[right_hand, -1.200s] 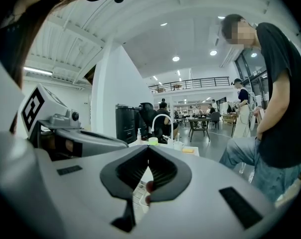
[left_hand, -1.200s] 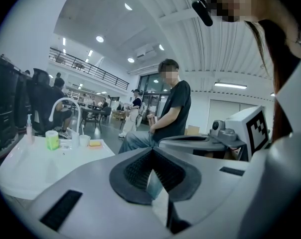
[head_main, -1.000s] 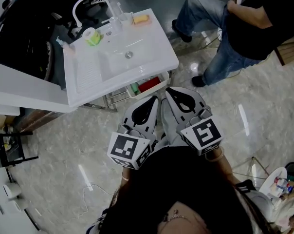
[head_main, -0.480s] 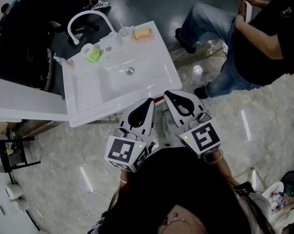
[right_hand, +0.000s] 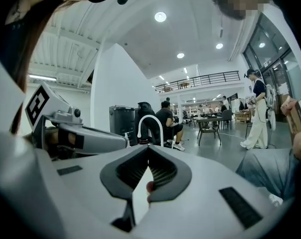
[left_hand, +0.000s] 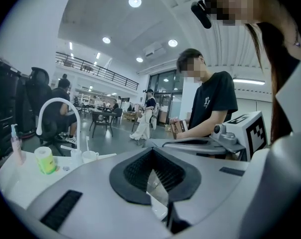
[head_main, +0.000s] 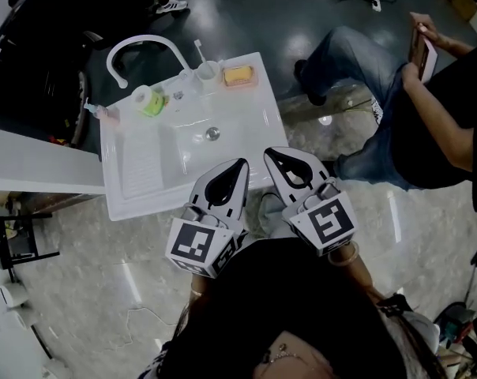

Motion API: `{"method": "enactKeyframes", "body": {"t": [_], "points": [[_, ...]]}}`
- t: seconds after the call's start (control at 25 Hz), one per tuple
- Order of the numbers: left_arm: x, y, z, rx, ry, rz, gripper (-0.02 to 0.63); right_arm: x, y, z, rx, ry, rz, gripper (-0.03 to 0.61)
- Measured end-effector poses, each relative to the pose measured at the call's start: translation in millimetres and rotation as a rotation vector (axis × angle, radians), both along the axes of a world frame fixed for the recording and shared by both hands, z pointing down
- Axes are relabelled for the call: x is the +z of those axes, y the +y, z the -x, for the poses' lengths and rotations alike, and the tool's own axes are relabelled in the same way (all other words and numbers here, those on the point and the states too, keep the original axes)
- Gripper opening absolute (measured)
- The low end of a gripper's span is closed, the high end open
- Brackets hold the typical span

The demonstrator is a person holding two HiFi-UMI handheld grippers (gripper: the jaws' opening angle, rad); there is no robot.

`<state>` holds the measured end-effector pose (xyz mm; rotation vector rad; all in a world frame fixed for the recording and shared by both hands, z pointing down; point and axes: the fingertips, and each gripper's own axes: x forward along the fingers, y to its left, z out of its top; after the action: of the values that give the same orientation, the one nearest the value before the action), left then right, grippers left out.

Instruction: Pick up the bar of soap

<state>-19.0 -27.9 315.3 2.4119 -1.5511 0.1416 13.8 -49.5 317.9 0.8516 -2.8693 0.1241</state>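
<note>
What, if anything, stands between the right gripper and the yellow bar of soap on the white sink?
Nothing visible. The yellow bar of soap lies in a dish at the white sink's far right corner; only bare basin lies between it and the shut right gripper. The white cup stands left of that line.

I am finding no legible words or numbers. The white cubes (head_main: 197, 245) on my left tongs (head_main: 242, 164) and right tongs (head_main: 268, 153) are showing only black square patterns; a black T-shirt (left_hand: 220, 91) is carrying a small white print (left_hand: 206, 101) too blurred to read.
</note>
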Motion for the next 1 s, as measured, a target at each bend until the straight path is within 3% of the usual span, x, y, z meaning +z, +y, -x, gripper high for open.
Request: {"method": "enactKeyframes", "body": {"t": [0.44, 1.0], "points": [[2, -46, 21, -0.039, -0.003, 0.015, -0.003, 16, -54, 20, -0.043, 0.000, 0.013, 0.009], [17, -108, 83, 0.045, -0.007, 0.046, -0.003, 29, -120, 80, 0.052, 0.029, 0.013, 0.009]]}}
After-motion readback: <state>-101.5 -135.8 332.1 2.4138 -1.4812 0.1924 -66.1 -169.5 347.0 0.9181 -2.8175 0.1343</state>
